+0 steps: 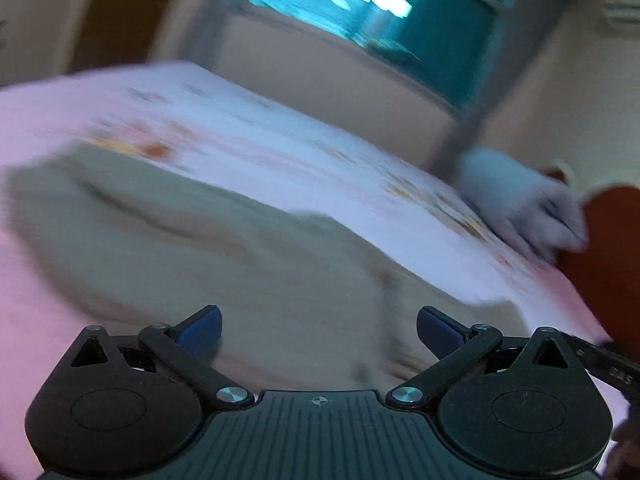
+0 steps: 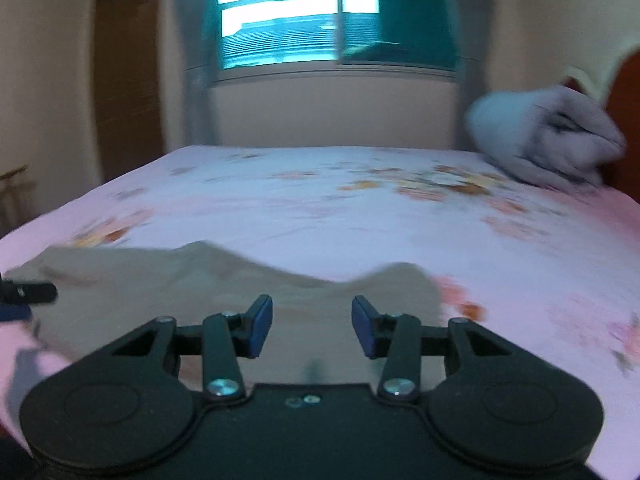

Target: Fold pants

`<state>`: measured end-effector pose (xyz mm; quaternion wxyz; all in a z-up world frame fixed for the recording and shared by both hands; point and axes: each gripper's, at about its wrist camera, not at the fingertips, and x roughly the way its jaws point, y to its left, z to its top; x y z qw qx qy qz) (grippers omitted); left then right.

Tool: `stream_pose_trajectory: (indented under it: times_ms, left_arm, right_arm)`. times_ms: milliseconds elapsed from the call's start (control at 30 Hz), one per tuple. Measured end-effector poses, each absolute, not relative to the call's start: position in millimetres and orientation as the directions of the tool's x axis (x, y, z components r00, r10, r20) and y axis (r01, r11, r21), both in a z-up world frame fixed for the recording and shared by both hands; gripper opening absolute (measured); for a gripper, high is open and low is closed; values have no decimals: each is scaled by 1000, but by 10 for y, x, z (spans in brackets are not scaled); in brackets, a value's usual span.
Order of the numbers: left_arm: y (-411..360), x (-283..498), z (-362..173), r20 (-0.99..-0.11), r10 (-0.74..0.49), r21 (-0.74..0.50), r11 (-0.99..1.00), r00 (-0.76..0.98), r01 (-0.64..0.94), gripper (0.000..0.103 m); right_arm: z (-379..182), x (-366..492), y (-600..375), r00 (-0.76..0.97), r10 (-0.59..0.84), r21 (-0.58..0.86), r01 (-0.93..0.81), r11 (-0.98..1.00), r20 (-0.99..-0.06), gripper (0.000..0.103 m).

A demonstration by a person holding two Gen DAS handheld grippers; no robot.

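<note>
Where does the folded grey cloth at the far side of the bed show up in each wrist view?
Left wrist view: the folded grey cloth lies at the right edge, on the far right side of the floral bedsheet.
Right wrist view: it sits at the upper right, on the bed's far right corner.
Shared landmark: the window behind the bed, and the tan pants in front.

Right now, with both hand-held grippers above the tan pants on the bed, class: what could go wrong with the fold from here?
1. Both the left hand-held gripper and the right hand-held gripper are open and empty, so the tan pants lie loose and rumpled; a fold begun now could set in creases.
2. The pants lie near the bed's near edge and might slide off if tugged.
3. The grey bundle on the far right could get in the way of a wide sweep.
</note>
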<state>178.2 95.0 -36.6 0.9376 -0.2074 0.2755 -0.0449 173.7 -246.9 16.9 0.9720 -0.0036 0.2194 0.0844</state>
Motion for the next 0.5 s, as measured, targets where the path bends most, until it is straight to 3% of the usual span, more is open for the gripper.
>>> stream_pose_trajectory:
  times_ms: [33,167,233,500]
  left_arm:
    - [797,1885,-394,-501,-235,-425,905,833,-1,102]
    - [443,2178,-563,-563,-315,-467,884,764,21,77]
    - [346,2310,-685,-613,-315,-467,884,725,-11,73]
    - [71,2511,-773,-641,-329,-482,876,694,-30,67]
  right_arm:
    - [145,1684,-2558,891,146,34,-145,989,-429,39]
    - [16,1558,-2769,894,111,35,-106,994,-435,41]
    - [-71,1498,-2841,897,97,39,-89,995,-432,41]
    - [-148,1413,-3148,903,79,140,-21,990,-423,44]
